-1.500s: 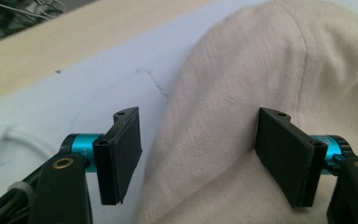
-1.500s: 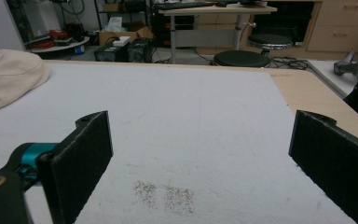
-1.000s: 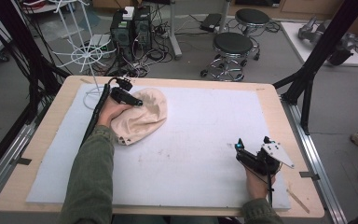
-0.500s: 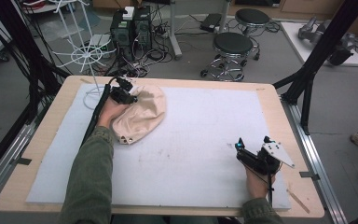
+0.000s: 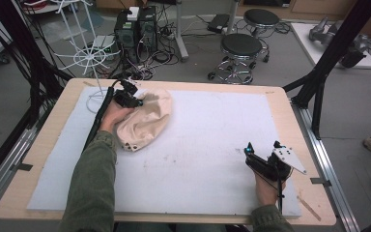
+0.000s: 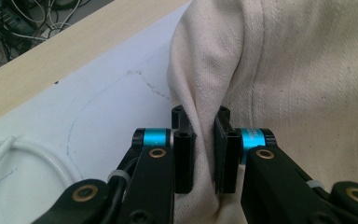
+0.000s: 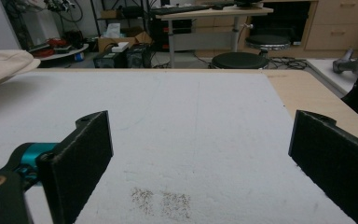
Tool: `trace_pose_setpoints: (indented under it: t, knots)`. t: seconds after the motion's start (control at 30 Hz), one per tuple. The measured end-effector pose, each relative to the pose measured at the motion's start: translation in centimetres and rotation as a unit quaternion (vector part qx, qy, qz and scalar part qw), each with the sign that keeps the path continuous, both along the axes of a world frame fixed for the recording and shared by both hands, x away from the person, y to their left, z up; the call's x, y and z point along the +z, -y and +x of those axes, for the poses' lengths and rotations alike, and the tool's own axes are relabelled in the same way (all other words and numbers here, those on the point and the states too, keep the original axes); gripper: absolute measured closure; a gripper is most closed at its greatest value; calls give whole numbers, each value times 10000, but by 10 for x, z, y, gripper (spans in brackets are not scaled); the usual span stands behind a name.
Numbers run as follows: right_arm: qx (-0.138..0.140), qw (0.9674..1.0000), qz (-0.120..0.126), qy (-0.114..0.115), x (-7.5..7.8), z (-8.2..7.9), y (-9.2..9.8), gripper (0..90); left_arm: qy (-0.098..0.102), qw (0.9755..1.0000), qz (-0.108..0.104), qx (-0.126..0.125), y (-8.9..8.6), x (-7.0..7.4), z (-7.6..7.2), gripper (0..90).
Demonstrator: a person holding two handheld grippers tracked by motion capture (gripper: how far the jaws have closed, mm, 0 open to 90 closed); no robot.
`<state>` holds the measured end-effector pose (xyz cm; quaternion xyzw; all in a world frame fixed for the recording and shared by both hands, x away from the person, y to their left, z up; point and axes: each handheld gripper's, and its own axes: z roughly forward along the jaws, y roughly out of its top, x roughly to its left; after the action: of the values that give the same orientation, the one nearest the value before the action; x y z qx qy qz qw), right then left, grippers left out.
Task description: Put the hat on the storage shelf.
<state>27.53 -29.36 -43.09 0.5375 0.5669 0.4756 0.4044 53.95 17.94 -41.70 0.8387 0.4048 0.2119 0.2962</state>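
A cream cloth (image 5: 147, 121) lies bunched at the far left of the white mat (image 5: 212, 140). My left gripper (image 5: 136, 100) is at its far edge, and its jaws have just been closing. In the left gripper view the left gripper (image 6: 205, 133) is shut on an upright fold of the cream cloth (image 6: 307, 70), pinched between both pads. My right gripper (image 5: 262, 146) rests on the mat near the front right corner. In its own view the right gripper (image 7: 200, 123) stands wide open with bare mat between the jaws, and the cream cloth (image 7: 4, 63) shows far off at the left.
A white wire stand (image 5: 92, 63) rises at the table's far left corner, and its base ring (image 6: 28, 151) lies just left of my left gripper. A faint pen outline (image 6: 98, 95) marks the mat there. Stools (image 5: 241, 48) and cables are on the floor beyond the wooden table (image 5: 290, 104).
The left gripper shifted slightly along the cloth's far edge and shut on a fold of it, and the cloth has bunched up. The right gripper has not moved.
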Motion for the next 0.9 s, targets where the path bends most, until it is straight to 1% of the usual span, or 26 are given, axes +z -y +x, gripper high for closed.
trace_pose_setpoints:
  t: [0.1,0.2,0.37,0.43,0.57,0.67,0.7,0.77,0.9]
  knots:
    - [4,10000,-1,0,0,0,0,51,46,9999,0,-92,1,4,-2,807]
    - [16,10000,-23,16,0,1,0,51,80,9998,-52,-169,0,10,-5,806]
    - [43,10000,49,30,0,1,-1,56,259,9992,-166,-252,-3,23,-14,806]
    - [51,10000,27,21,0,1,-1,56,347,9988,-233,-257,-6,28,-19,805]
    - [71,10000,42,47,0,1,-2,56,457,9981,-278,-312,-10,37,-28,804]
    - [79,9999,50,48,0,2,-3,56,557,9972,-373,-340,-15,42,-37,804]
    - [91,9999,64,39,0,2,-3,56,561,9970,-382,-359,-16,44,-39,804]
    - [104,9999,51,40,0,2,-4,56,598,9961,-511,-406,-19,48,-44,804]
    - [121,9999,72,56,0,3,-5,56,737,9928,-715,-623,-24,58,-56,804]
